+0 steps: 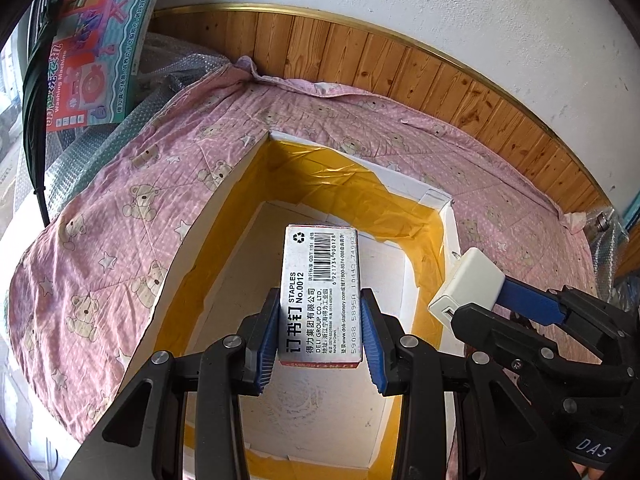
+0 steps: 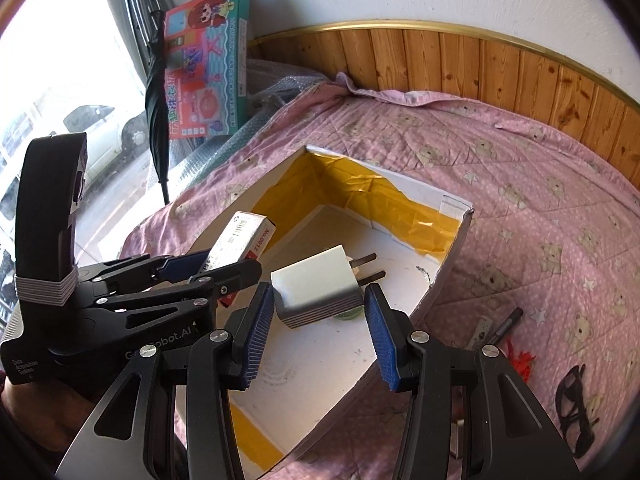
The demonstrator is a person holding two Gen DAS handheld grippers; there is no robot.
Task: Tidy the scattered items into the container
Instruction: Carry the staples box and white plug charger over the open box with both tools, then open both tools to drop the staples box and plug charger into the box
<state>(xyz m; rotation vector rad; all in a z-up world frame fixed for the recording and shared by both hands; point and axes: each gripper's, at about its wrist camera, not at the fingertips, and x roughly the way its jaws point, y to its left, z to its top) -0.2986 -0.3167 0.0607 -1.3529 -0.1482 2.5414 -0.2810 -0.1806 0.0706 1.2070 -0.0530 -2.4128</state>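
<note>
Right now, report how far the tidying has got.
Done: little shows; only a greenish object lies half hidden on the white box's floor. In hand: the left gripper holds a staples box and the right gripper holds a white charger, both above the opening. Left: a pen, black sunglasses and a red item on the pink quilt.
</note>
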